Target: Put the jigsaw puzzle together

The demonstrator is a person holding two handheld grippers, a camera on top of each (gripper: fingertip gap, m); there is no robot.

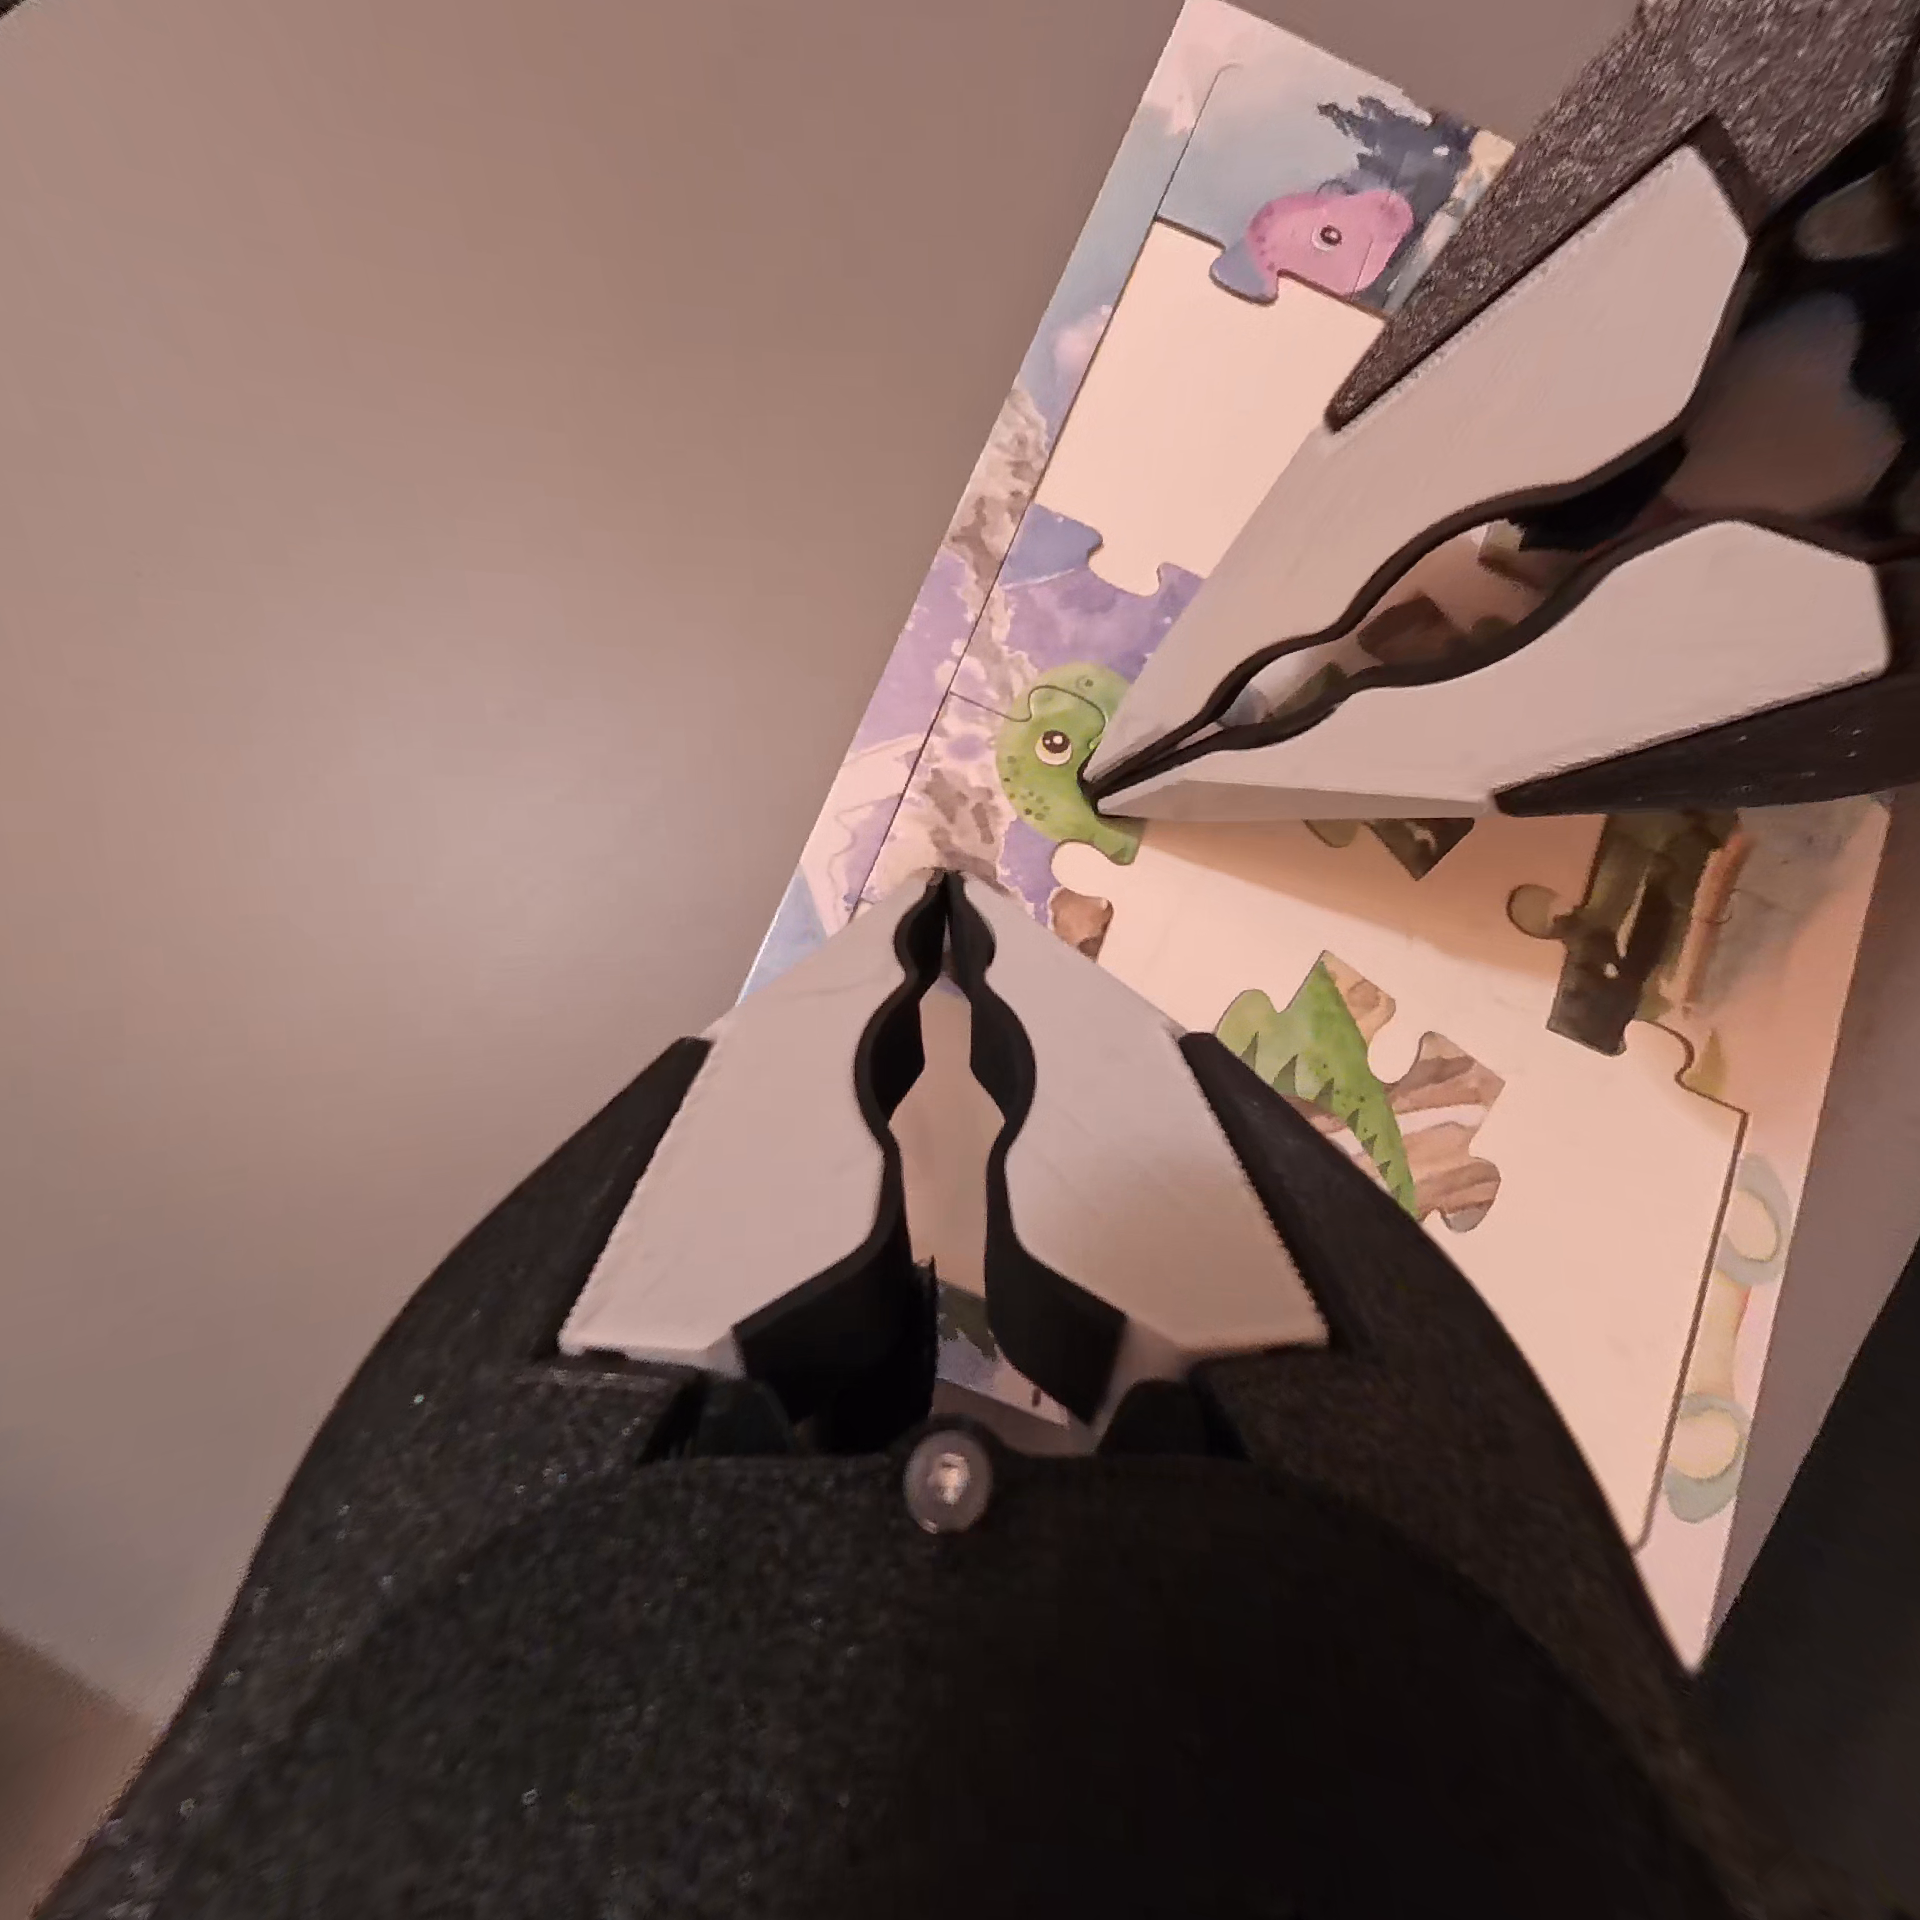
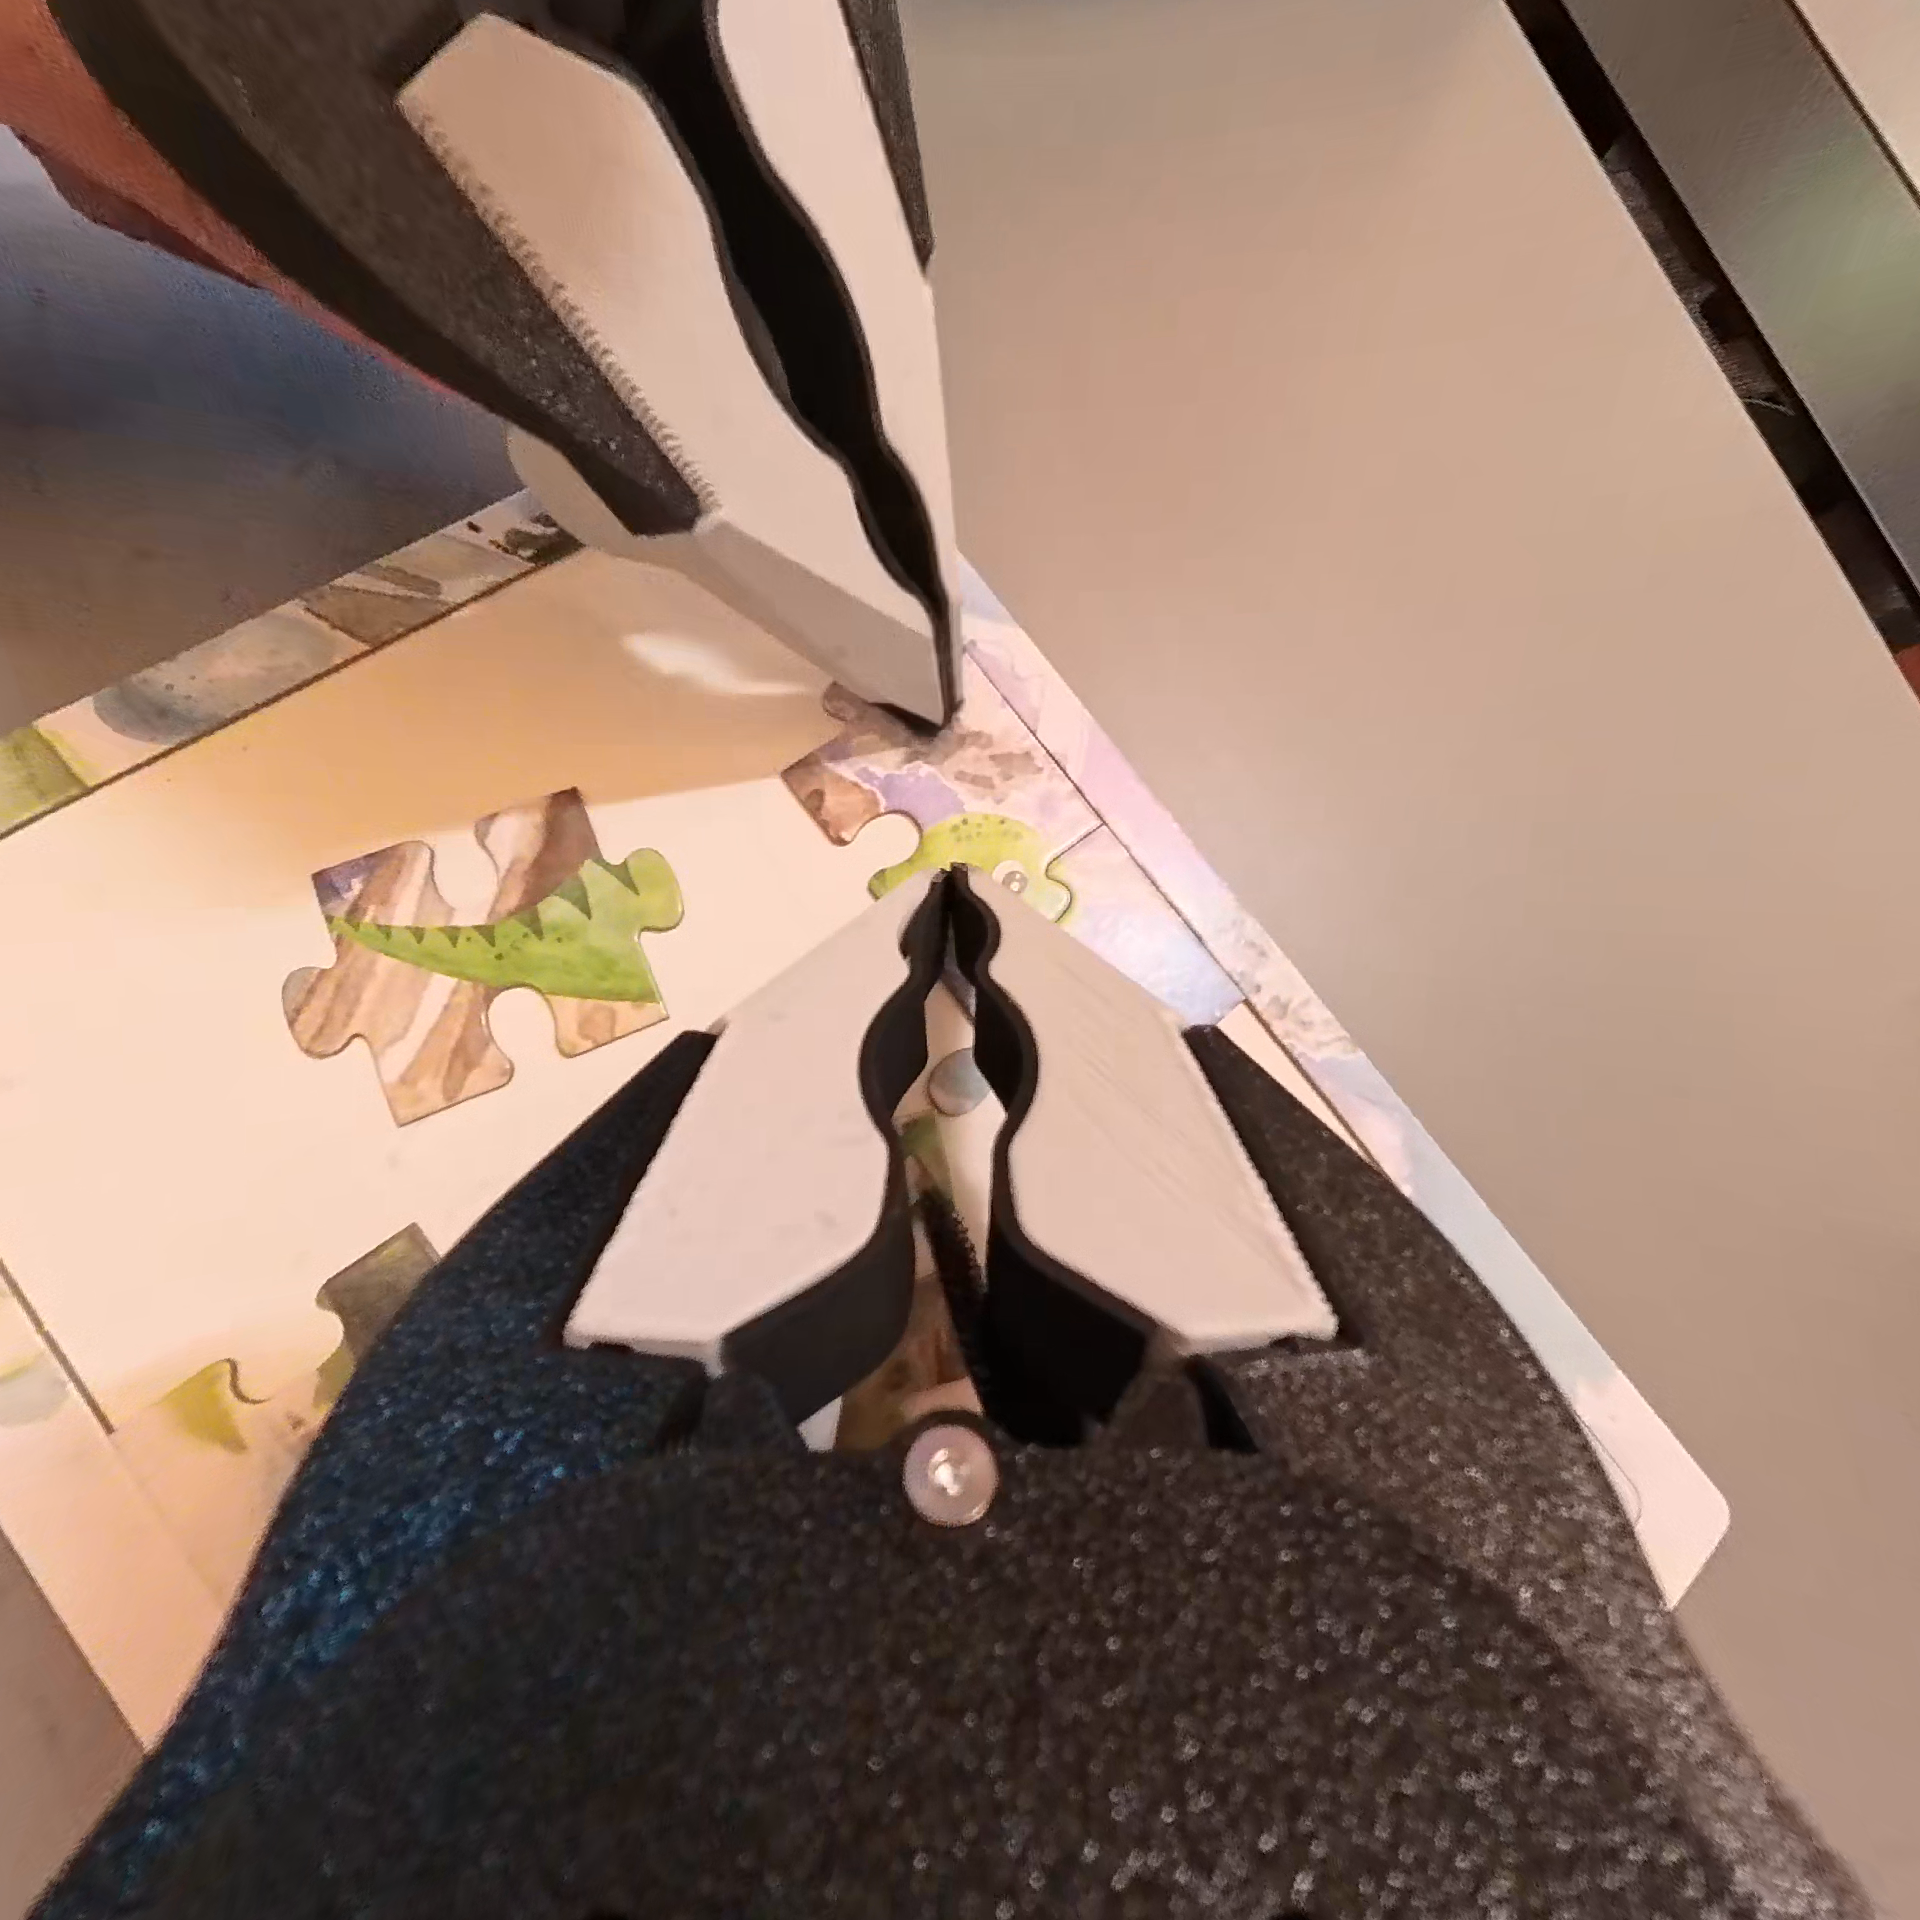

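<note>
1. The left tool (image 1: 943,883), its white fingers with wavy black pads pinched together and gripping nothing, presses its tip on the puzzle board's (image 1: 1621,1475) edge.
2. The right tool (image 2: 951,876), likewise closed and empty, touches the green dinosaur-head piece (image 2: 987,836) just beside that tip.
3. A loose tail piece (image 2: 488,945) lies on the board's bare cream middle.
4. The grey desk (image 1: 364,520) lies beyond; the board's far side is cut off.

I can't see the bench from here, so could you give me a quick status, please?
Left gripper and right gripper shut, tips pressing the green dinosaur head piece on the puzzle board. Tail piece loose. Nothing in the way.
</note>
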